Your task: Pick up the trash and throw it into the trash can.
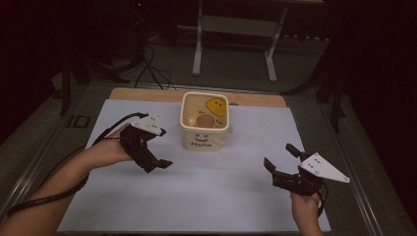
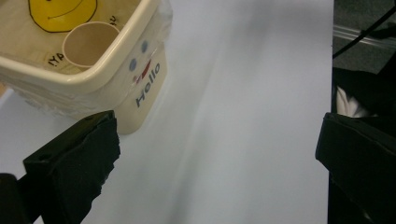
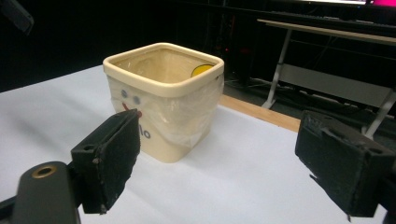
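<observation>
We're holding a tool in each hand over the white sheet (image 1: 196, 196) on the table, w/ the cream tub (image 1: 204, 122) sitting toward the far middle of the sheet. The tub is upright, square w/ rounded corners, "Hello" and a small face printed on the side facing us. It's lined w/ thin clear plastic that's bunching over the rim and down one side. Inside we're seeing a yellow smiley disc (image 1: 216, 106) leaning at the far right corner and a small round cup (image 1: 205, 121) near the middle, open end up.

The left tool (image 1: 158, 164) is hovering just left of the tub, near it but not touching, jaws spread apart and gripping nothing. In the left gripper view the tub (image 2: 88, 70) is sitting above the left jaw, the cup (image 2: 91, 44) and the smiley disc (image 2: 63, 14) showing inside, bare sheet between the two jaws.

The right tool (image 1: 281, 160) is sitting well apart from the tub, near the right front part of the sheet, jaws also spread wide and empty. In the right gripper view the tub (image 3: 163, 102) is standing between the jaws but farther off, a slice of the yellow disc (image 3: 203, 70) peeking over the rim.

A wooden board edge (image 1: 255, 100) is showing beyond the sheet, and a white desk frame (image 1: 236, 39) is standing on the floor behind.
</observation>
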{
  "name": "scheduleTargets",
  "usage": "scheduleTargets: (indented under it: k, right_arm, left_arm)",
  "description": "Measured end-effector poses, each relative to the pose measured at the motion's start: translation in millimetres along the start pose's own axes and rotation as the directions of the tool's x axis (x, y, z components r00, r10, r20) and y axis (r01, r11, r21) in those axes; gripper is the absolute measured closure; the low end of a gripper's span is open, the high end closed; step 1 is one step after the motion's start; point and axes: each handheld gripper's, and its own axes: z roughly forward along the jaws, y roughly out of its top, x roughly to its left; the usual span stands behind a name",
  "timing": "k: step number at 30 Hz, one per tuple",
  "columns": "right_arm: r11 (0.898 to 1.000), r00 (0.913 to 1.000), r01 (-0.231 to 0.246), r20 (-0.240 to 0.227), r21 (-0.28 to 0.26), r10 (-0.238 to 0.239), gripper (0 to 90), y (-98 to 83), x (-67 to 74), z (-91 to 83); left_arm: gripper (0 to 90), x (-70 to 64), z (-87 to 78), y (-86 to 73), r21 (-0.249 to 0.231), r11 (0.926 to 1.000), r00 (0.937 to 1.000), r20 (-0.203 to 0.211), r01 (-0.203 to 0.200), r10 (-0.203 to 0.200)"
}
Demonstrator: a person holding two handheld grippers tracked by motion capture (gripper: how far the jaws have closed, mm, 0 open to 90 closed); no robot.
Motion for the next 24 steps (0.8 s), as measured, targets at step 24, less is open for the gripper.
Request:
scheduleTargets:
  k: [24]
  right_arm:
    - [1.000,1.0000,0.002,0.000,0.005,-0.002,14.0,-0.9,0.8,0.6]
  left_arm:
    - [0.7,-44.8,13.5,-47.4,-0.054,0.9972,0.9986,0.015,0.052,-0.051]
